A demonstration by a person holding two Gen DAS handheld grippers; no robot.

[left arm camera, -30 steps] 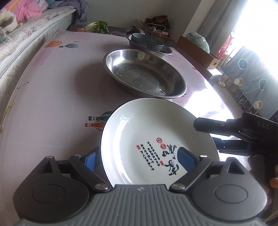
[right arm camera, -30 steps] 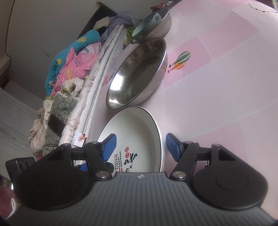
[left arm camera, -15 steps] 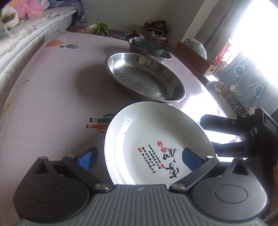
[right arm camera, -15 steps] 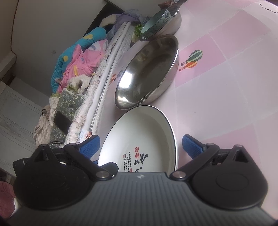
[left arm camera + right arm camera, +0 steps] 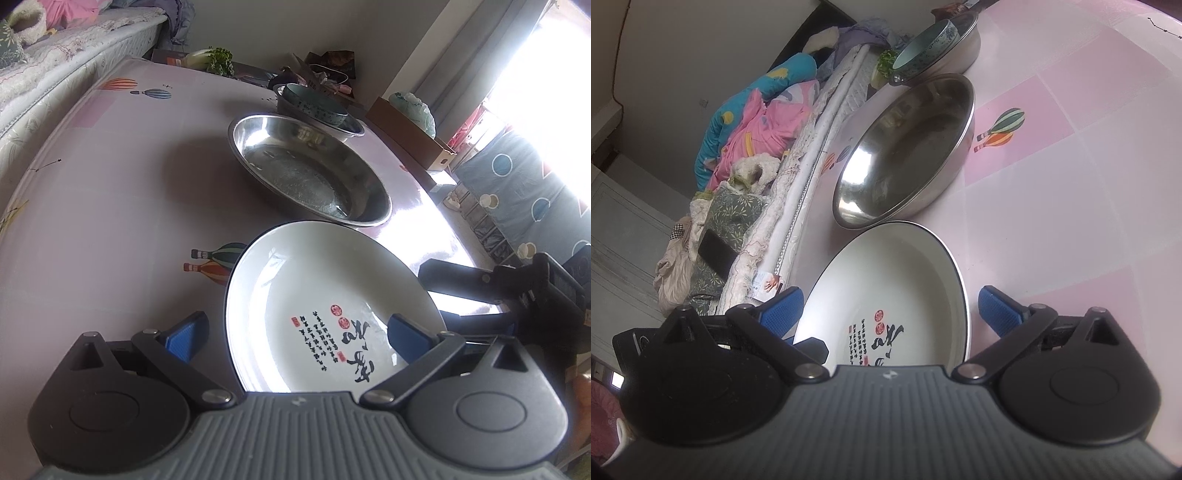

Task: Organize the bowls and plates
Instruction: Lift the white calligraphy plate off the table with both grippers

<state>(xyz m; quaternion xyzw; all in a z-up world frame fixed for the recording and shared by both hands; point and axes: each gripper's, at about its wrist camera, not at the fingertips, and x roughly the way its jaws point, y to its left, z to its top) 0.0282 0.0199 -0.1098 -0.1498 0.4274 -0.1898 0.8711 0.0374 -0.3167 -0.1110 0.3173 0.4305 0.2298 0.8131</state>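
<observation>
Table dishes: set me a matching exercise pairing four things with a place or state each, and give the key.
Things:
1. white plate
2. large steel basin
3. teal bowl
4. left gripper

Descriptions:
A. sits inside a smaller steel bowl at the far end
B. open, one blue pad on either side of a rim
C. empty, in the middle of the row
D. nearest, printed with black calligraphy

Pairs: 1-D, 2-C, 3-A, 4-B
</observation>
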